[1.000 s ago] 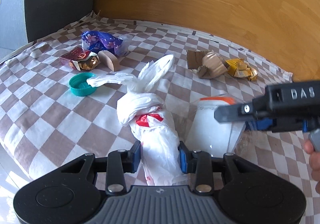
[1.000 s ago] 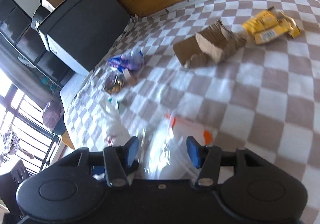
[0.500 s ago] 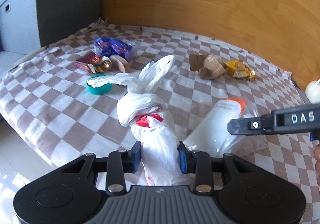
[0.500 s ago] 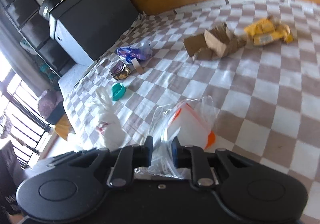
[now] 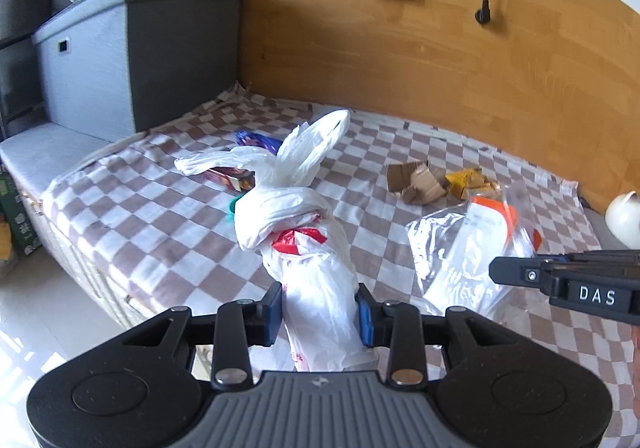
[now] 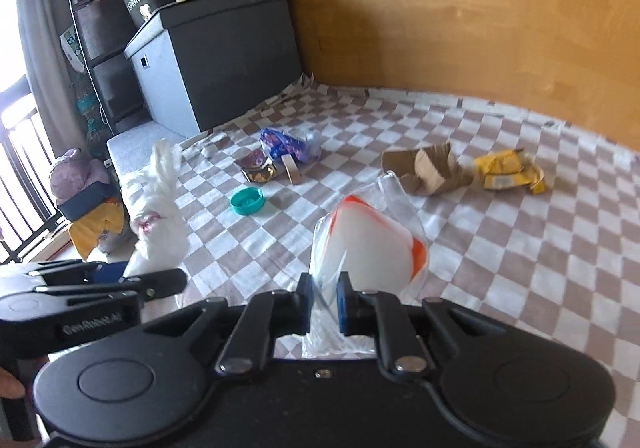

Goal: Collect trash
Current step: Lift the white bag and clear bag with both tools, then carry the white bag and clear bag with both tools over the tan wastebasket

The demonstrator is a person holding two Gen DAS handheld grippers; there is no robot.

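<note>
My left gripper [image 5: 318, 308] is shut on a knotted white plastic bag [image 5: 304, 215] with a red mark, held up above the checked cloth [image 5: 160, 232]. Its handles stick upward. My right gripper [image 6: 323, 304] has its jaws closing, and its blue pads pinch the rim of a clear plastic bag [image 6: 368, 244] that holds a white and orange item. That bag hangs lifted over the cloth. In the left wrist view the right gripper [image 5: 560, 280] is at the right with the clear bag [image 5: 472, 244] beside it. The right wrist view shows the left gripper [image 6: 160, 282] and white bag [image 6: 160, 224] at the left.
Loose on the cloth lie a teal lid [image 6: 247, 200], torn cardboard [image 6: 430, 167], a yellow wrapper [image 6: 508, 169], a blue wrapper [image 6: 284, 141] and a gold-lined packet [image 6: 258, 167]. A grey storage box [image 6: 216, 59] stands at the far left; a wooden wall runs behind.
Both grippers rose and drew back from the cloth with their bags. The right jaws narrowed from wide apart onto the clear bag's rim, and that bag lifted up.
</note>
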